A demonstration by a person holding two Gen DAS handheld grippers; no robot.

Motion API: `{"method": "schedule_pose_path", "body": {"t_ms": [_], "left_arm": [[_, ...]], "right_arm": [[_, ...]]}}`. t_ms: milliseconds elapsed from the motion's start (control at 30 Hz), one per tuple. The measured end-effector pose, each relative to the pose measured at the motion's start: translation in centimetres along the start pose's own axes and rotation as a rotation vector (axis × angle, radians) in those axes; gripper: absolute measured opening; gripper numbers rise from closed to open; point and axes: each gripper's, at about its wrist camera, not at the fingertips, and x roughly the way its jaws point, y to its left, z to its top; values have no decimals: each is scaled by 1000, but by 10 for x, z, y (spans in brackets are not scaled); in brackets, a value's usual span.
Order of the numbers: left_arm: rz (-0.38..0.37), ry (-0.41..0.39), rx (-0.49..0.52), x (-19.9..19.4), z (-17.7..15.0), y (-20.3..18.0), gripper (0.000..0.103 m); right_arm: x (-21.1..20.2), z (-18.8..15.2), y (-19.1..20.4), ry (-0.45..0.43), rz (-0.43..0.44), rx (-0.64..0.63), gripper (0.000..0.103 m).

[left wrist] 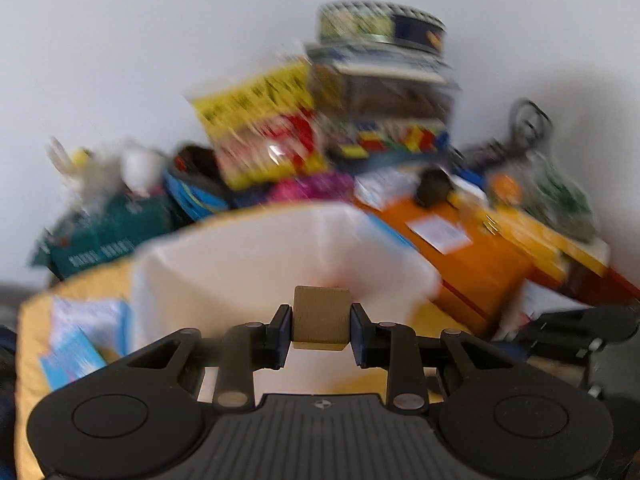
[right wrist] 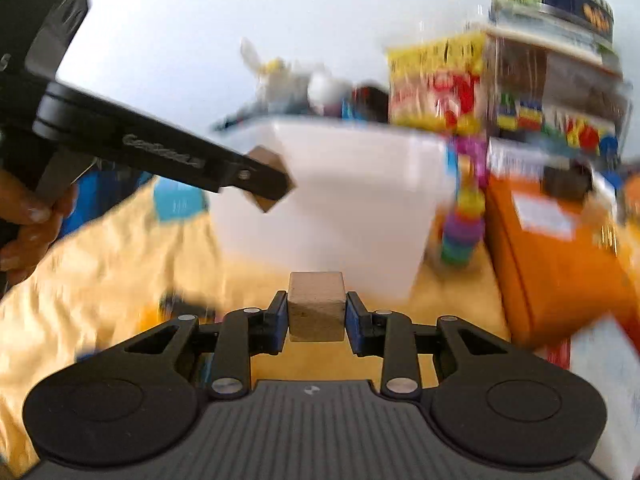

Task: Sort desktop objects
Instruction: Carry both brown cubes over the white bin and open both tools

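Observation:
Both views are motion-blurred. My left gripper (left wrist: pixel 320 326) is shut on a wooden cube (left wrist: pixel 321 318) and holds it just in front of the white bin (left wrist: pixel 256 256). In the right wrist view the left gripper (right wrist: pixel 268 178) shows from the side, holding its cube (right wrist: pixel 266 156) at the bin's (right wrist: pixel 360 208) near rim. My right gripper (right wrist: pixel 317 316) is shut on a second wooden cube (right wrist: pixel 317 306), lower, above the yellow cloth (right wrist: pixel 100 264) in front of the bin.
An orange box (right wrist: pixel 560 256) stands right of the bin, with a coloured ring stacker (right wrist: pixel 460 236) between them. A yellow toy package (left wrist: pixel 260 128), stacked boxes and a round tin (left wrist: pixel 380 26) stand behind. Blue-white booklets (left wrist: pixel 80 340) lie left of the bin.

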Motion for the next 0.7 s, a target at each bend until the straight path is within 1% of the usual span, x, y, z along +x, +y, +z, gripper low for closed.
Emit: {"method": "schedule_pose_path", "body": {"t_ms": [67, 167, 267, 300, 333, 400, 433, 500, 633, 700], "left_arm": [[46, -21, 4, 2, 14, 14, 33], [100, -20, 13, 20, 29, 29, 33], [145, 11, 38, 44, 31, 41, 33], [160, 34, 33, 53, 29, 46, 34], [167, 75, 19, 64, 25, 51, 34], [158, 126, -18, 76, 18, 60, 34], [148, 121, -42, 76, 14, 63, 34], [119, 99, -69, 68, 9, 66, 38], [89, 39, -77, 35, 4, 62, 38], [69, 22, -82, 16, 0, 57, 44]], "right_arm": [[8, 25, -4, -63, -15, -9, 33], [20, 57, -11, -136, -48, -16, 33], [40, 81, -20, -159, -66, 18, 33], [47, 87, -23, -157, -75, 30, 33], [56, 90, -25, -156, -90, 37, 33], [71, 91, -27, -119, -118, 33, 34], [78, 90, -29, -92, -120, 37, 35], [81, 85, -30, -75, -115, 53, 36], [65, 78, -26, -82, -97, 43, 37], [51, 75, -22, -98, -74, 38, 37]]}}
